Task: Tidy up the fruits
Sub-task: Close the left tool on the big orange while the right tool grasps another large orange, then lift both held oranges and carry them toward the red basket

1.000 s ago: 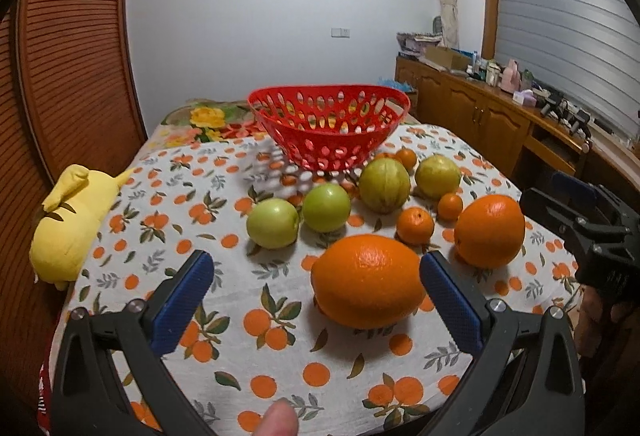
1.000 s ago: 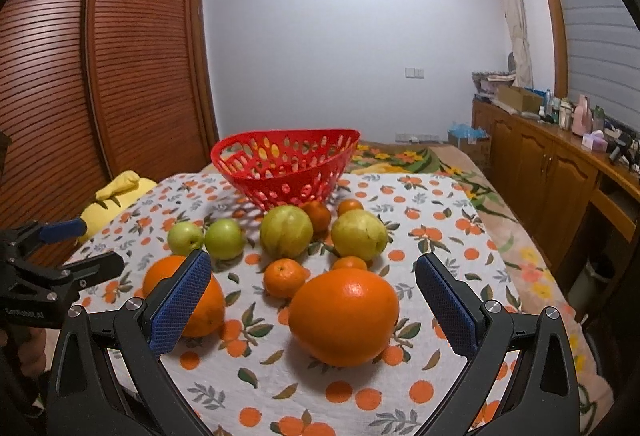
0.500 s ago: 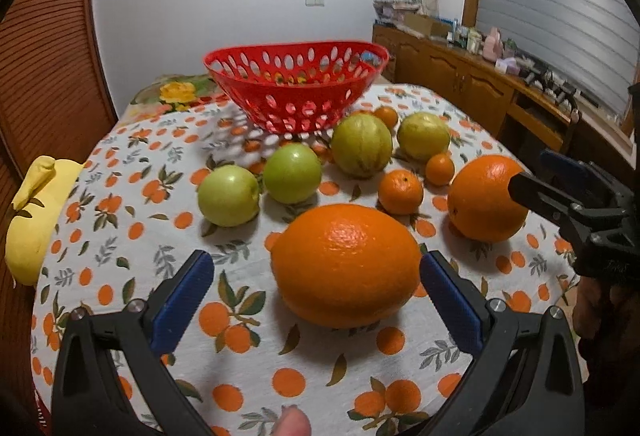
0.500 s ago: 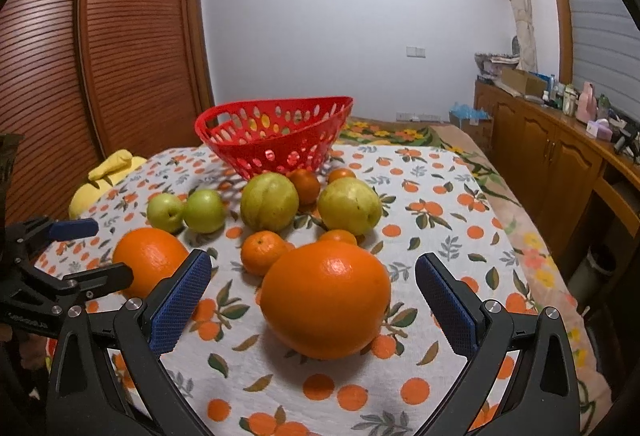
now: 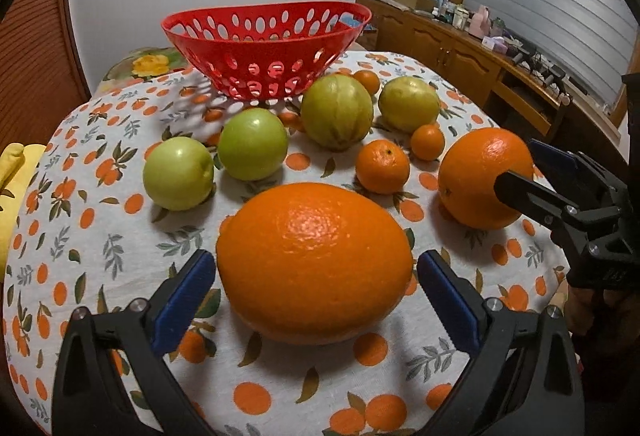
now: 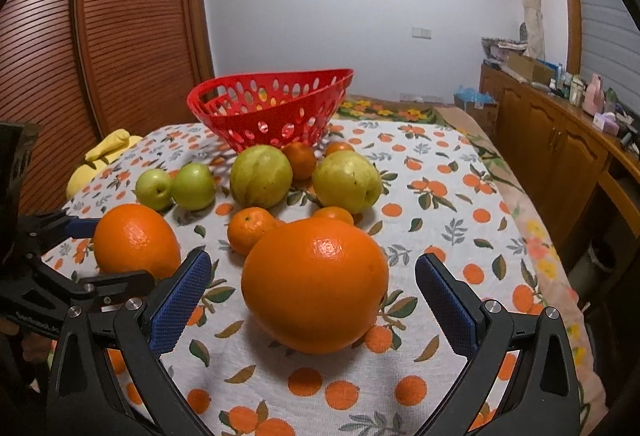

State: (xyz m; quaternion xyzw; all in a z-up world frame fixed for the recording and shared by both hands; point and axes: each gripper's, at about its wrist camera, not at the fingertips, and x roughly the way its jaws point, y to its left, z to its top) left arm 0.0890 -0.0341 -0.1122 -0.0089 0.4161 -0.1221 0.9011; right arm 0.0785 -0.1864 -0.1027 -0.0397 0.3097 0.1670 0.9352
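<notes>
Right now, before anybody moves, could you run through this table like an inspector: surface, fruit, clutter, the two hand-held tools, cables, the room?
Surface: white orange-print tablecloth.
Job's things: perforated red plastic basket, no fruit visible inside; two big oranges; two green apples; two yellow-green round fruits; several small tangerines.
Clutter: yellow plush toy at the table edge.
Grippers: left gripper open, fingers astride one big orange; right gripper open around the other.
Cables: nothing seen.
Surroundings: slatted wooden wardrobe, cluttered wooden sideboard.
</notes>
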